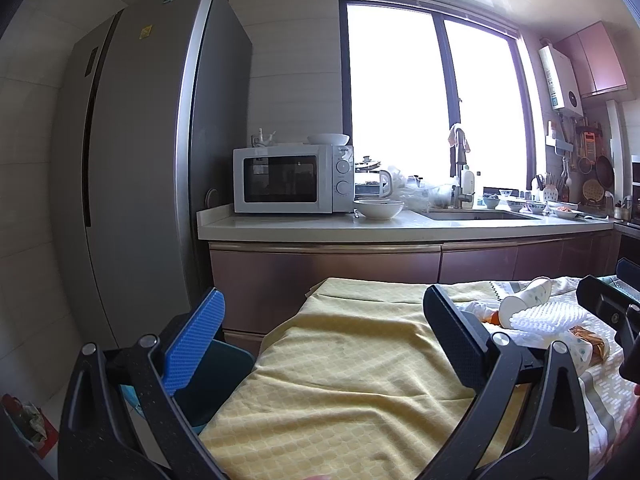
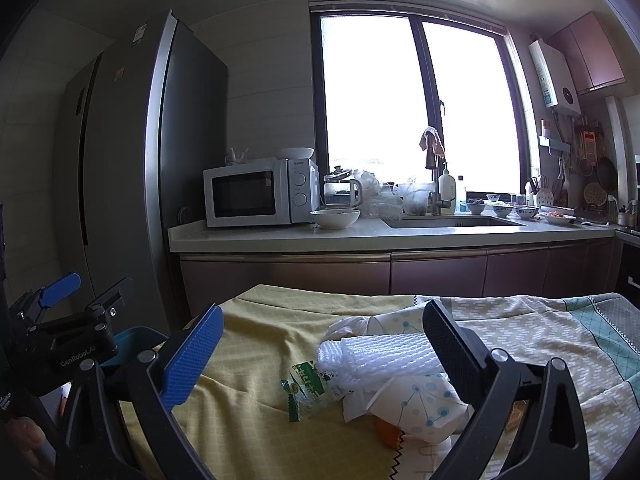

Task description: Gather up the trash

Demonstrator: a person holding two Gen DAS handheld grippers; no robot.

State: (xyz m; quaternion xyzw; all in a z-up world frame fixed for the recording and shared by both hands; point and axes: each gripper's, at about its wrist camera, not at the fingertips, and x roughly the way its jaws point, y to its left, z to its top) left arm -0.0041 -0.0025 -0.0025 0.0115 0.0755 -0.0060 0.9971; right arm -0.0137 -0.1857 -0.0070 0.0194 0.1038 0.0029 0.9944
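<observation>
Left gripper (image 1: 324, 336): jaws wide apart, nothing between them, over bare yellow cloth (image 1: 340, 368) in the lower centre of the left view. Right gripper (image 2: 324, 354): jaws wide apart, holding nothing, trash pile framed between its fingers. The pile, lower centre of the right view: white foam net (image 2: 380, 354) on top of a paper cup (image 2: 420, 404), green wrapper (image 2: 306, 392) just left of it, orange scrap (image 2: 388, 434) under the cup. Blue bin (image 2: 132, 338) at lower left, beside the cloth edge. Microwave (image 2: 256, 194) on the counter behind.
</observation>
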